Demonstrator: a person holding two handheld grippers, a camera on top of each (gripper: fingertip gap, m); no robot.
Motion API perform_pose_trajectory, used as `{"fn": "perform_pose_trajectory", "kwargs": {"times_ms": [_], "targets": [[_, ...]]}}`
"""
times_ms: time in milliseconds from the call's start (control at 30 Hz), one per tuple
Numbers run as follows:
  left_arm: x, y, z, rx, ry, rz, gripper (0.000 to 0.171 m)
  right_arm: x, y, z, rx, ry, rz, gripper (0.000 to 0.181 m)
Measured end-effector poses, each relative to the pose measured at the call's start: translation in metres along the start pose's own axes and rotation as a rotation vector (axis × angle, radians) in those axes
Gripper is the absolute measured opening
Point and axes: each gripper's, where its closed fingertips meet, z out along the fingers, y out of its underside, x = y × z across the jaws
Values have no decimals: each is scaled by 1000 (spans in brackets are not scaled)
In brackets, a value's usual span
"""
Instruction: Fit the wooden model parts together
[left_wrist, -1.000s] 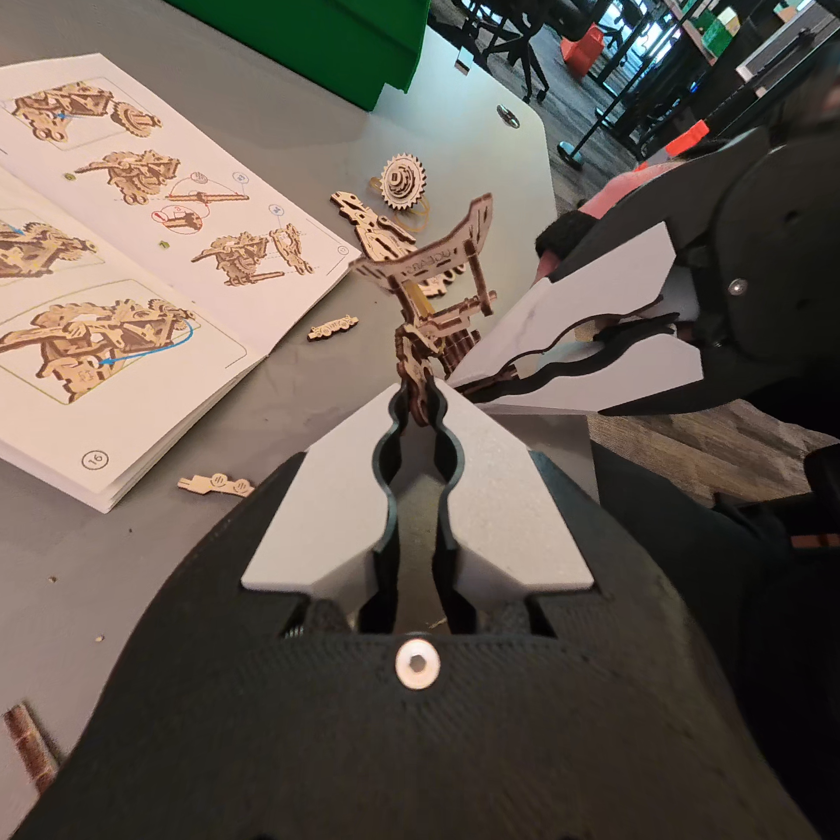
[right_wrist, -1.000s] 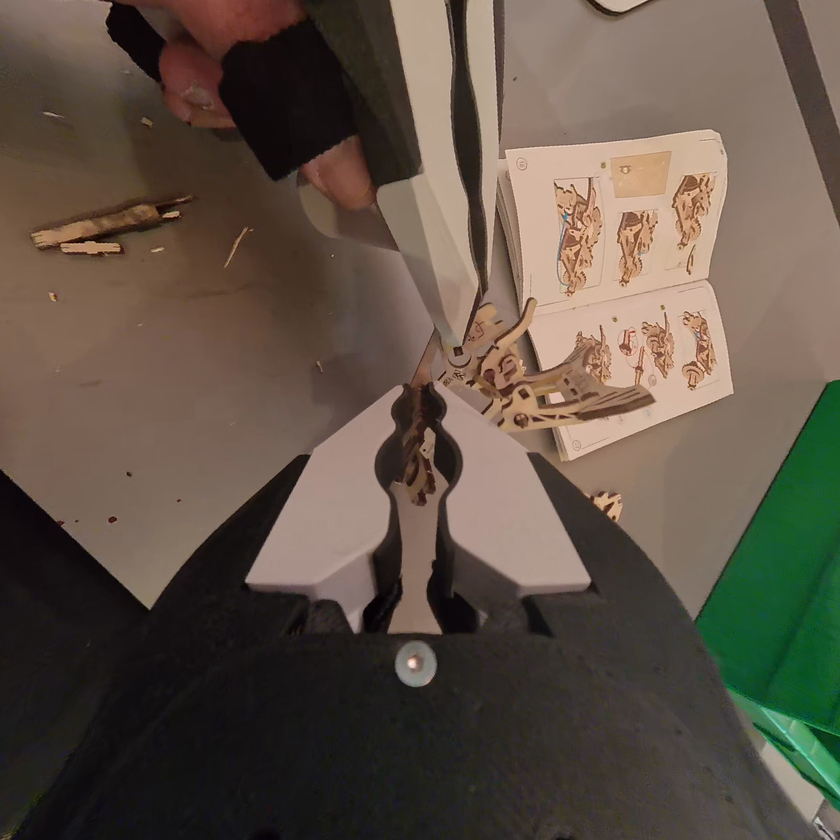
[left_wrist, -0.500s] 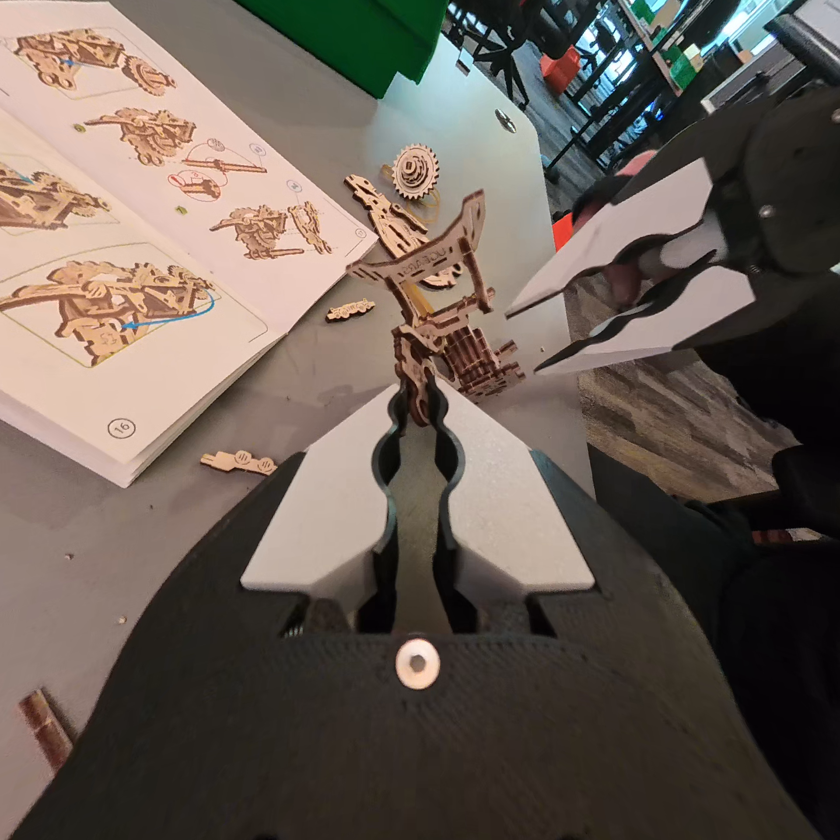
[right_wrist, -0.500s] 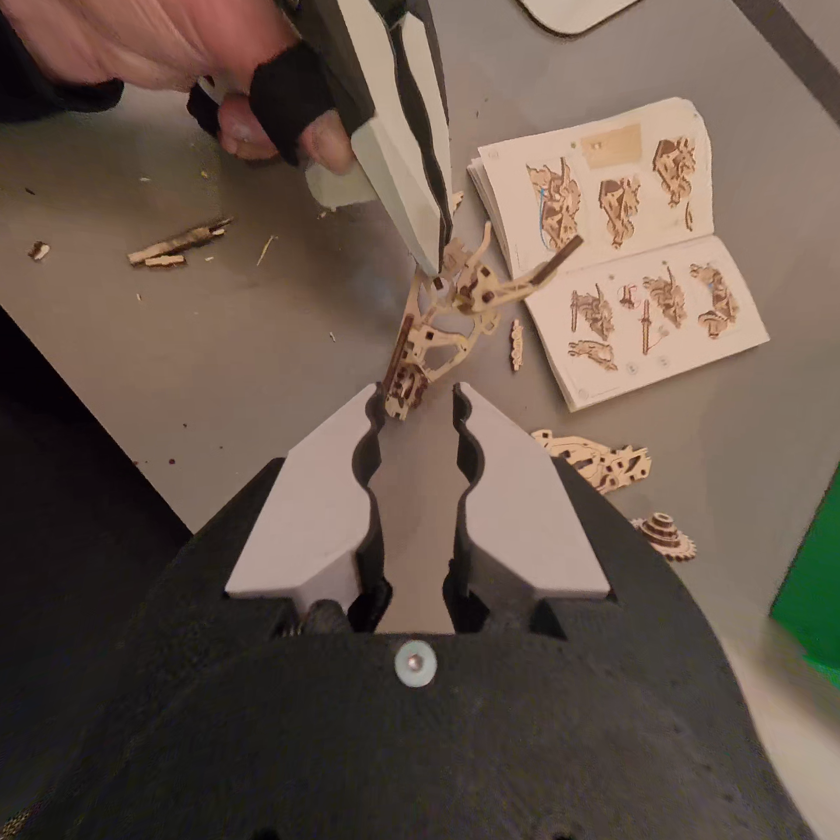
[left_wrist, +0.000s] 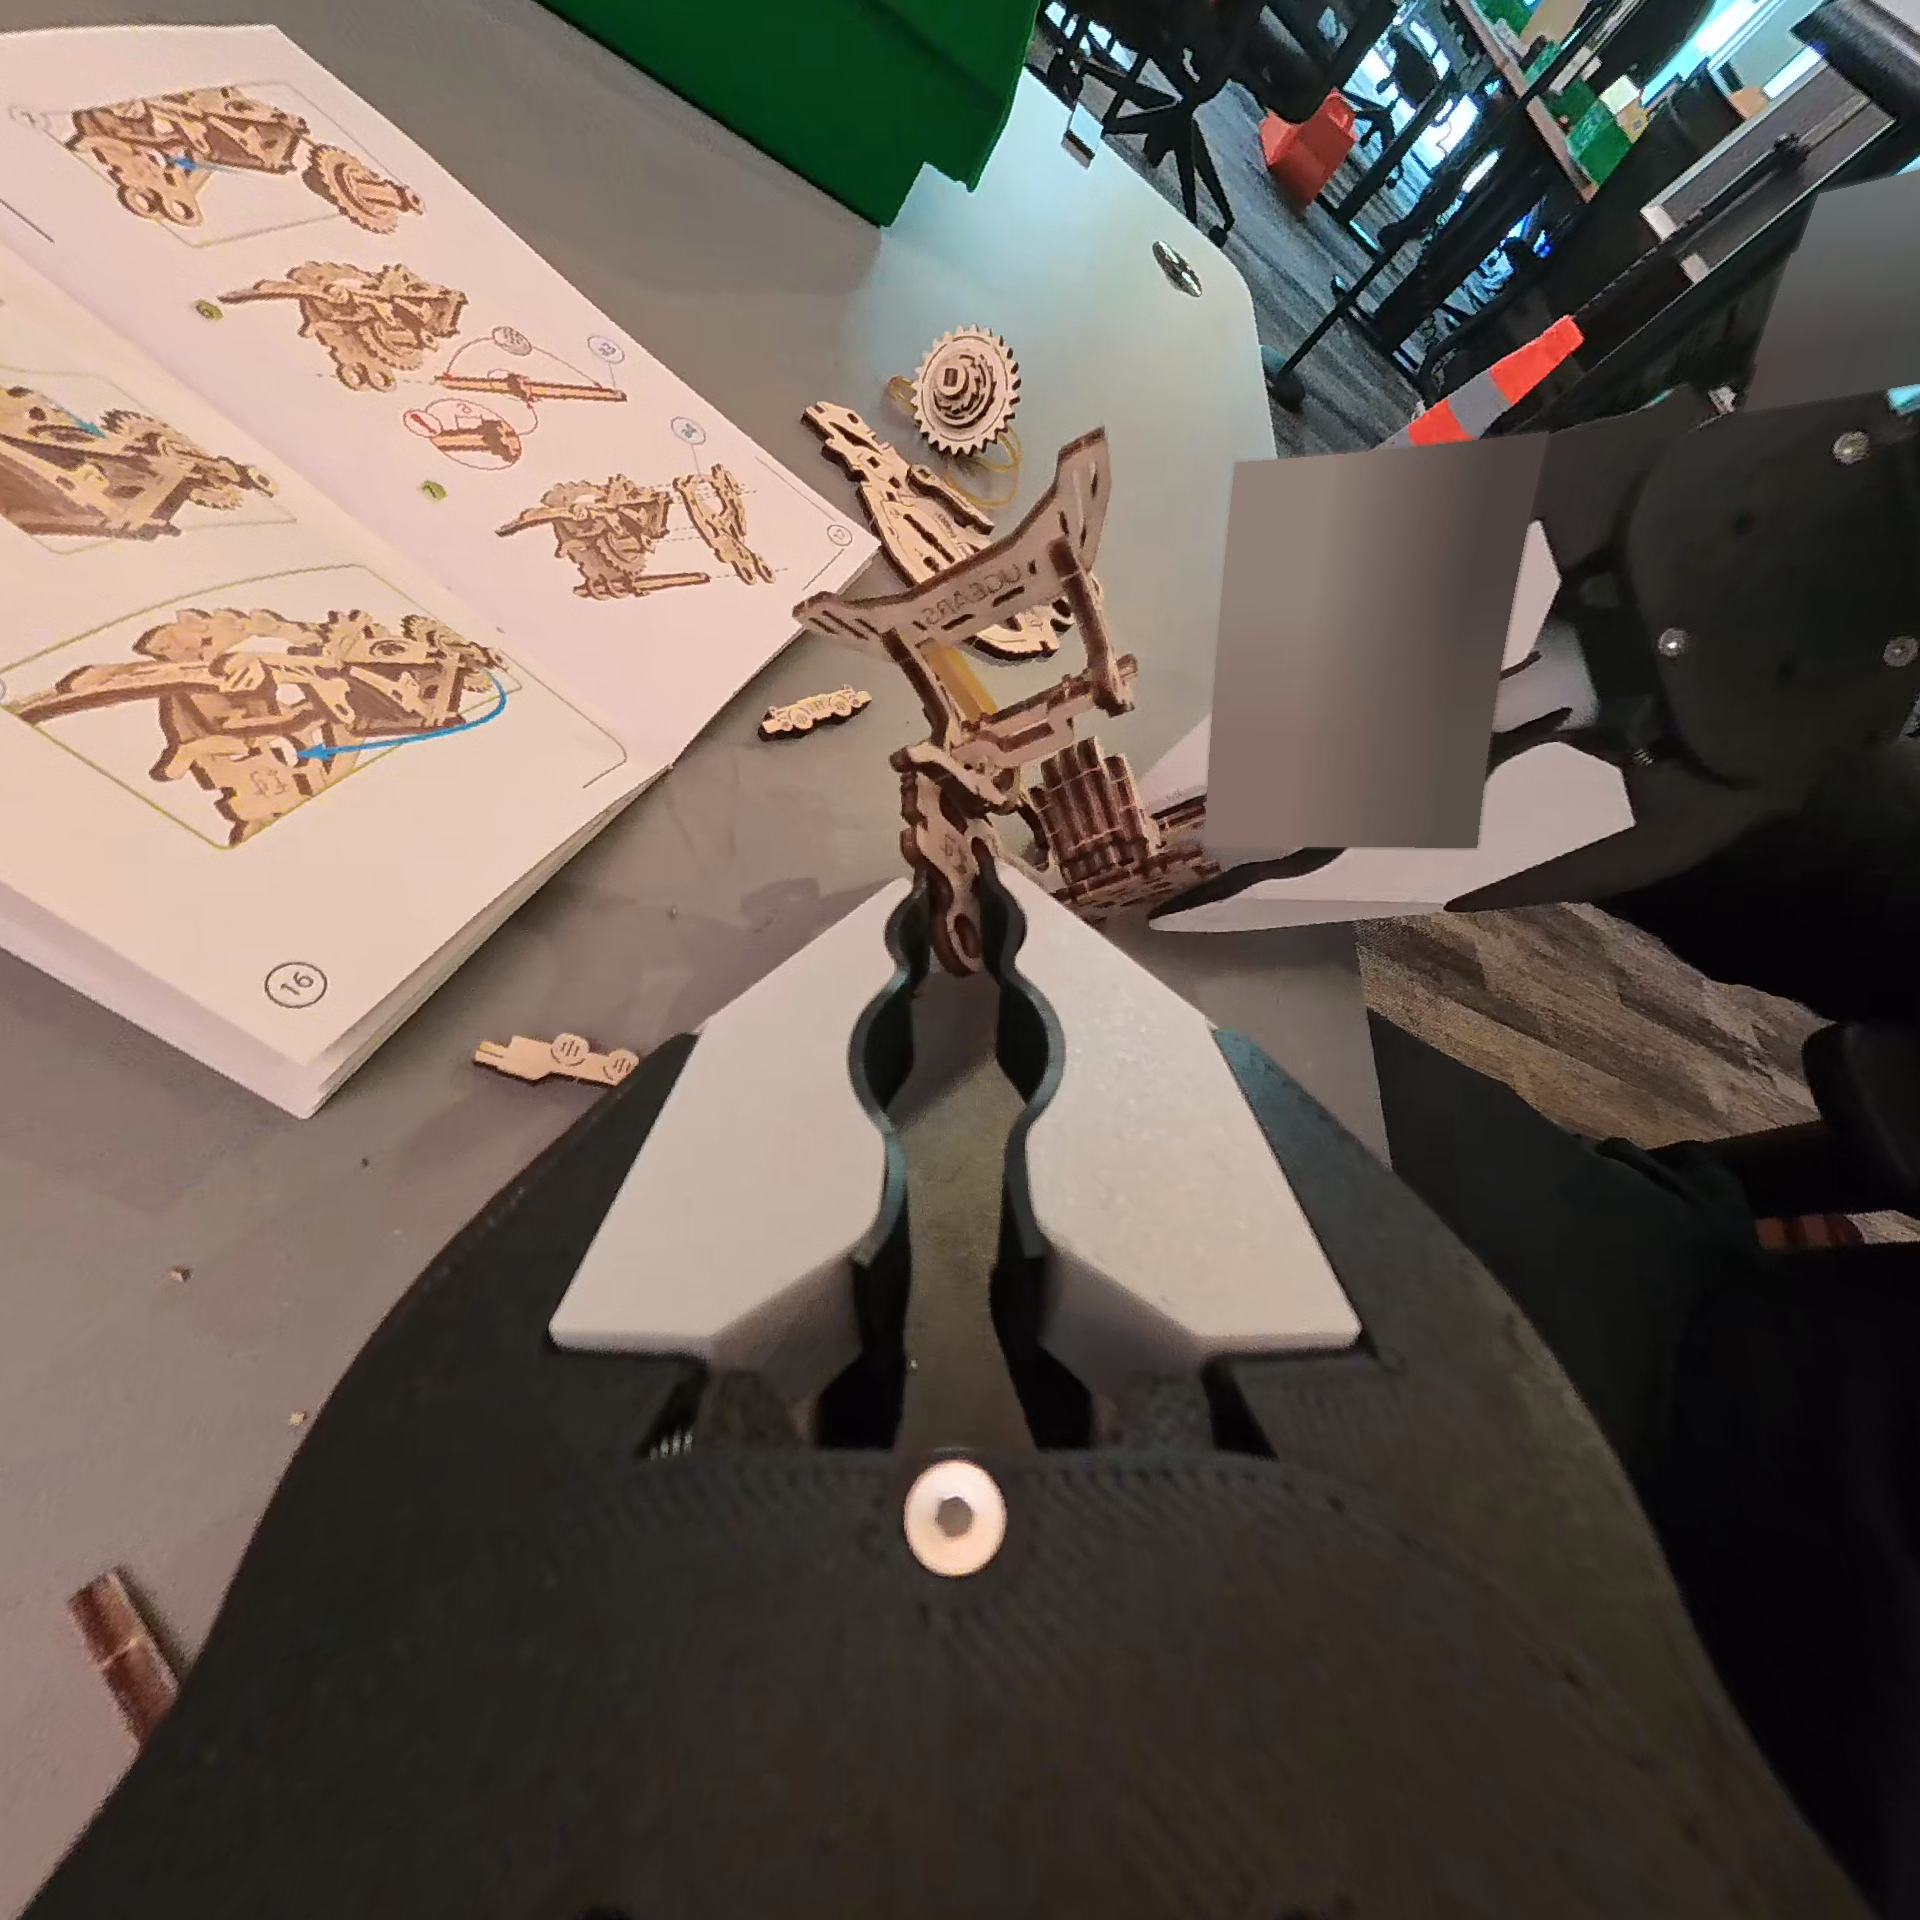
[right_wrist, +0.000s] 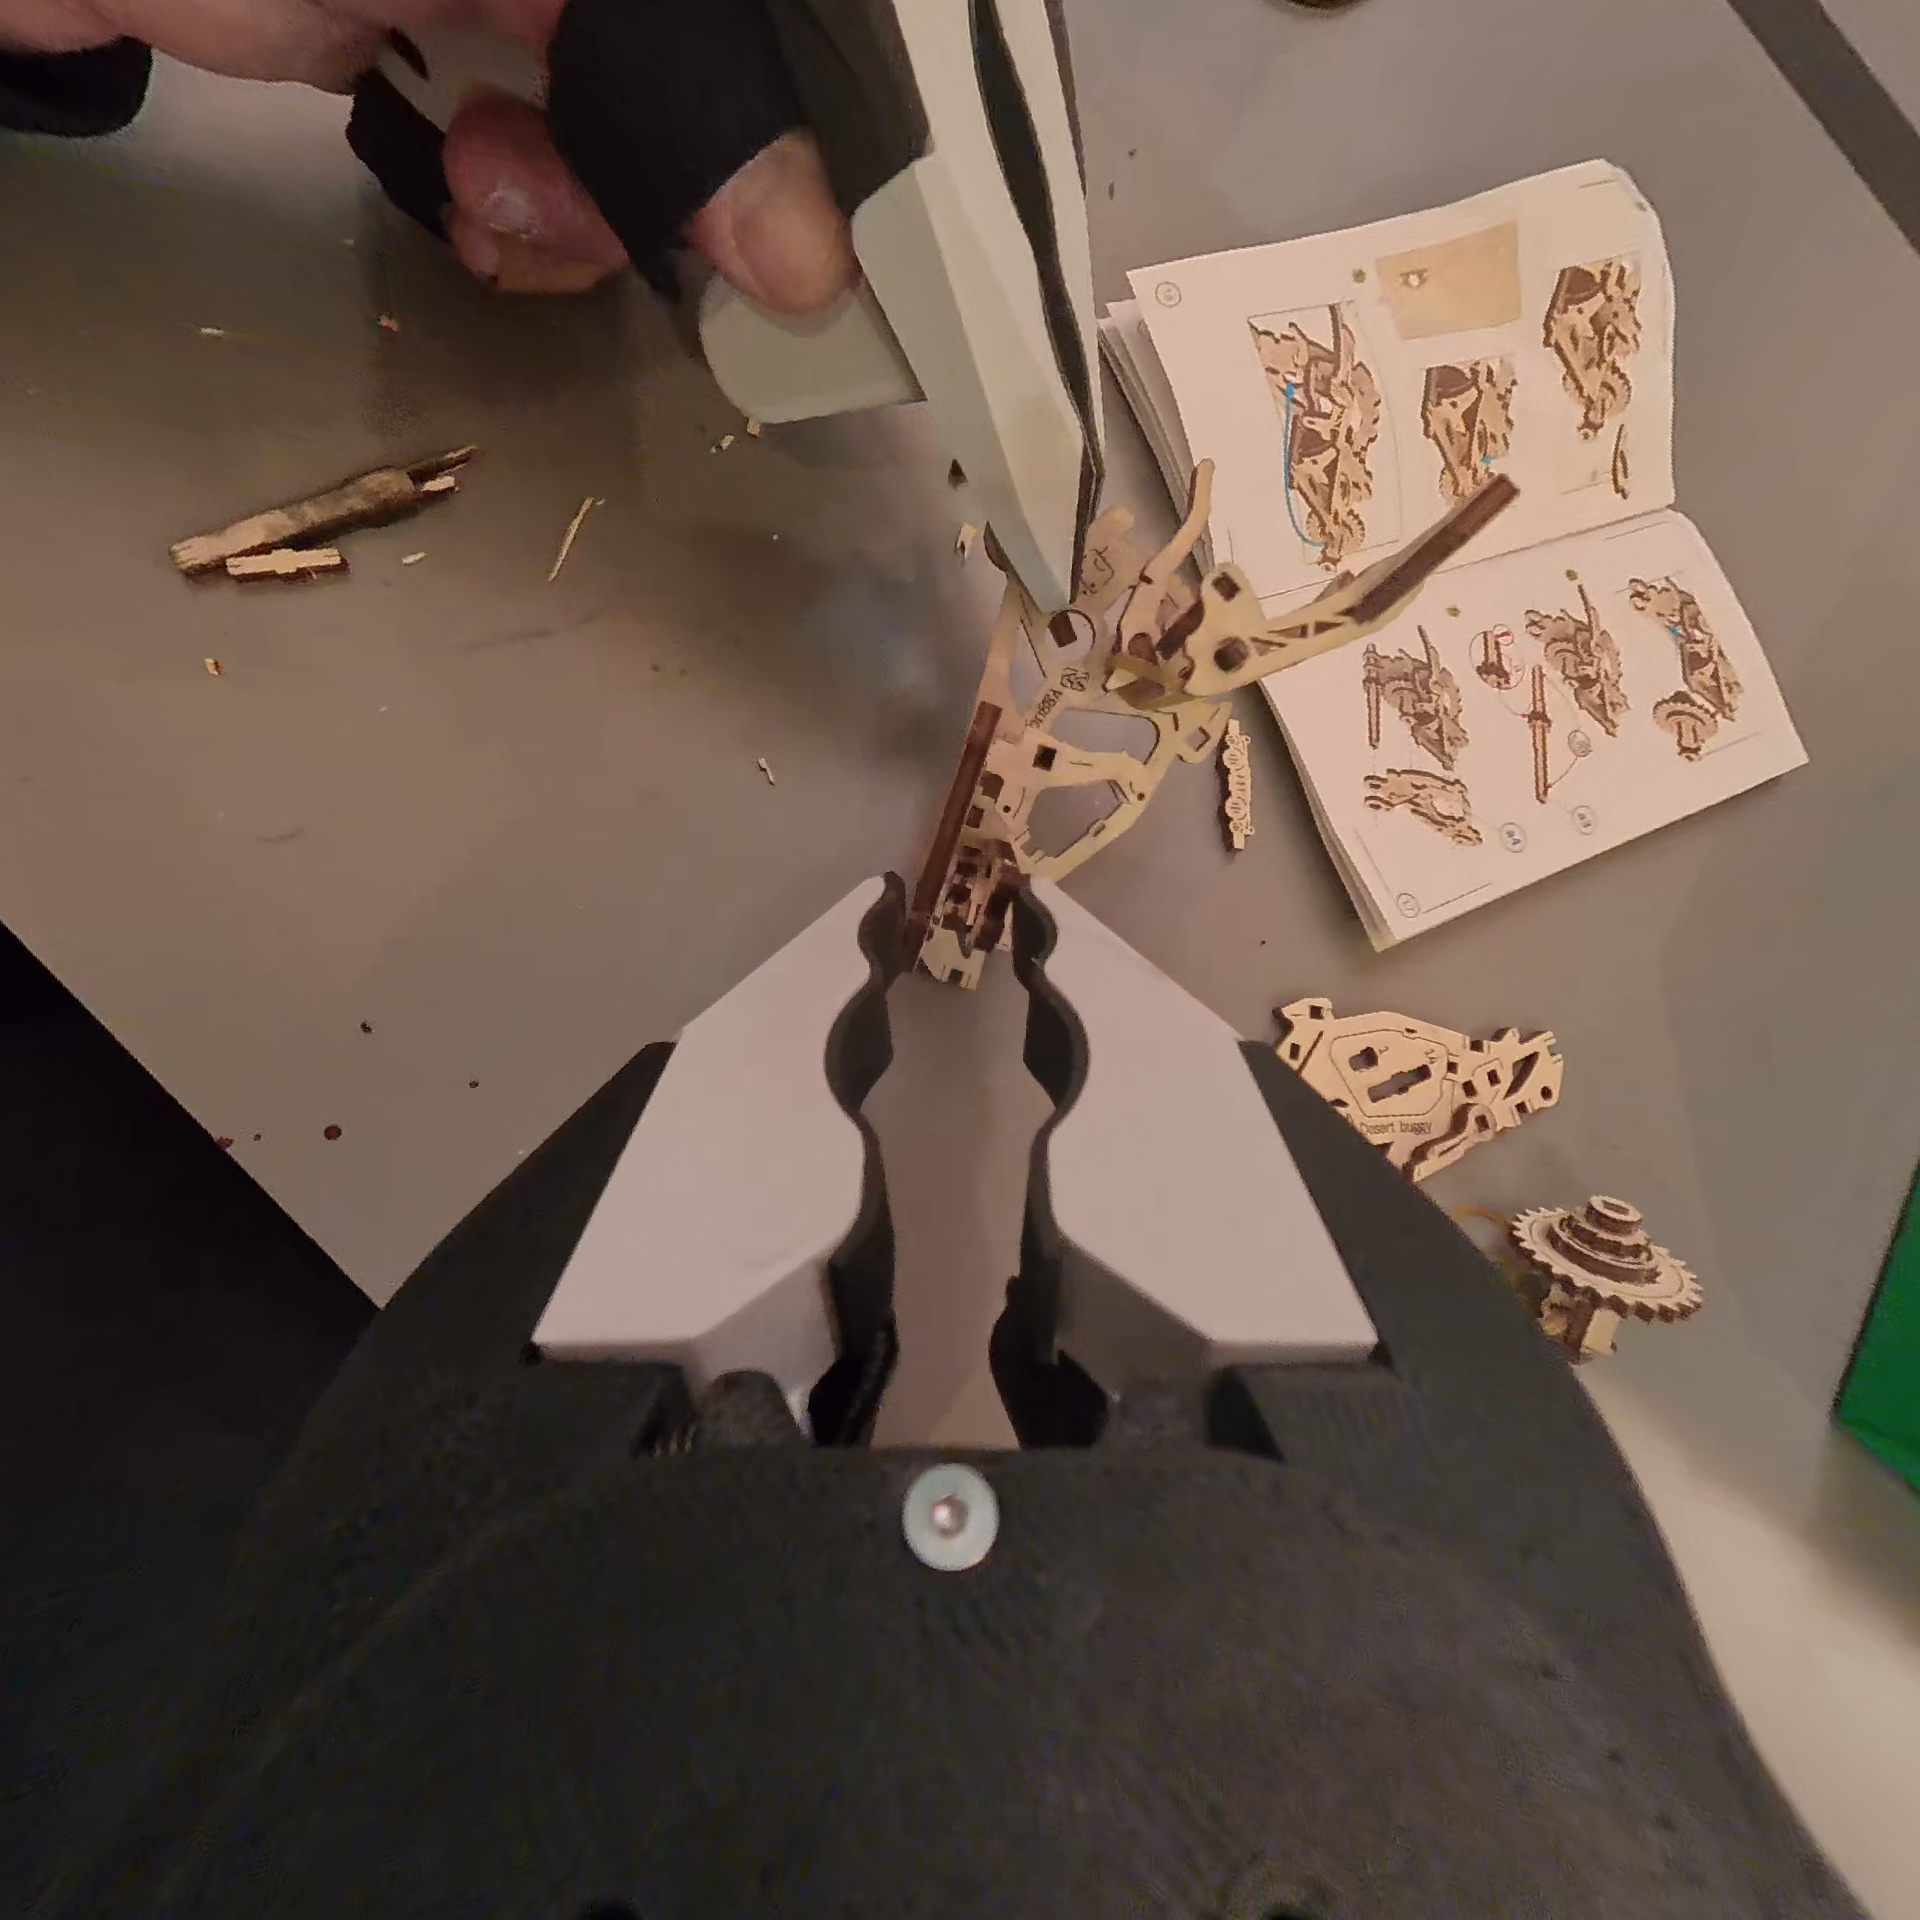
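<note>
My left gripper (left_wrist: 951, 904) is shut on the lower tab of a partly built wooden model (left_wrist: 997, 644) and holds it upright above the grey table (left_wrist: 208, 1247). In the right wrist view the left gripper (right_wrist: 1049, 582) comes down from the top and pinches the model (right_wrist: 1070, 748) at its upper corner. My right gripper (right_wrist: 956, 894) is open. Its jaws stand a little apart on either side of the model's ribbed lower end. In the left wrist view the right gripper (left_wrist: 1158, 842) comes in from the right, partly under a blurred patch.
An open instruction booklet (left_wrist: 312, 520) lies on the left. A wooden gear (right_wrist: 1605, 1278), a flat chassis piece (right_wrist: 1423, 1081) and small loose parts (left_wrist: 556, 1060) lie on the table. Wood scraps (right_wrist: 312, 520) lie further left. A green bin (left_wrist: 831, 83) stands behind. The table edge (left_wrist: 1299, 987) runs close by. Left tips to right tips: about 6 cm. From the right gripper's tips to the wooden gear (right_wrist: 1605, 1278) is close to 15 cm. Look for it in the left wrist view (left_wrist: 998, 390) too.
A second ago my right gripper was shut on the model. It opened and drew back, and now it has returned with its jaws narrower around the model's ribbed end. The left grip is unchanged.
</note>
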Motion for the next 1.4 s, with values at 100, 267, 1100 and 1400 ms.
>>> {"fn": "perform_pose_trajectory", "kwargs": {"times_ms": [100, 267, 1100, 1400], "targets": [[-1, -1, 0, 6, -6, 2, 6, 2, 0, 0, 12, 6, 15, 17], [1, -2, -1, 16, 1, 11, 6, 0, -4, -1, 56, -6, 20, 35], [39, -24, -34, 217, 223, 448, 5, -15, -38, -17, 371, -683, 317, 58], [50, -33, -44, 299, 257, 491, 3, -16, -49, -30, 442, -697, 312, 40]]}}
